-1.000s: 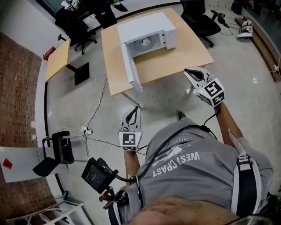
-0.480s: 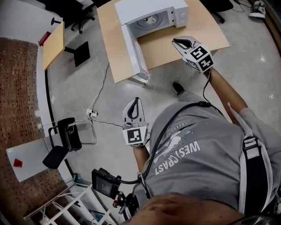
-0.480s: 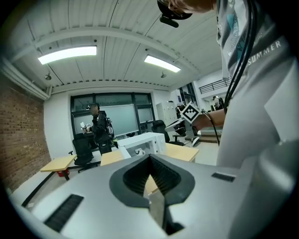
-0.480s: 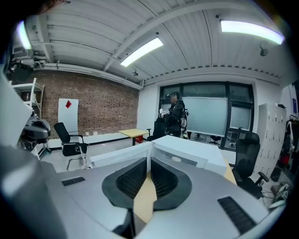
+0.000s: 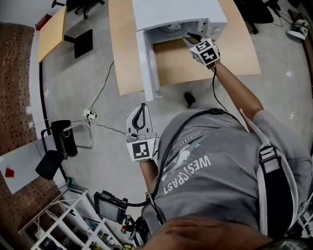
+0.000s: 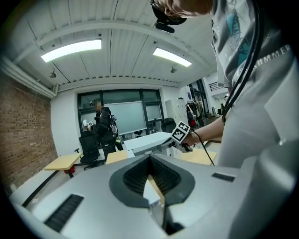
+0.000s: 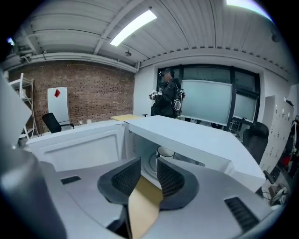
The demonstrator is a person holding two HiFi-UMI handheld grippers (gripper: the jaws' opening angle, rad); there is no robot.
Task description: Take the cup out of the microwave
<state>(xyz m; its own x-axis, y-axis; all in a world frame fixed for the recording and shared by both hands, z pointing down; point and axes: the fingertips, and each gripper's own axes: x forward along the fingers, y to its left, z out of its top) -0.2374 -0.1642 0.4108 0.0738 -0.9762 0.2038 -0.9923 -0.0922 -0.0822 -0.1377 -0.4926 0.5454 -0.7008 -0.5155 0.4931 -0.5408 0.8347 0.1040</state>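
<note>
My right gripper (image 7: 148, 164), jaws apart and empty, faces the open microwave (image 7: 187, 135); cup (image 7: 165, 152) inside it; left gripper (image 6: 149, 158) closed, well apart from it

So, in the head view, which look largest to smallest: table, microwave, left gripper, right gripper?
1. table
2. microwave, cut off by the top edge
3. left gripper and right gripper, unranked: the left looks bigger but is nearer.

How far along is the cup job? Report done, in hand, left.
Done: the microwave door stands open. In hand: the right tool, jaws apart and empty, points at the opening; the cup sits inside, untouched. The left tool hangs shut, low beside the person. Left: reach in, grip the cup, bring it out.
</note>
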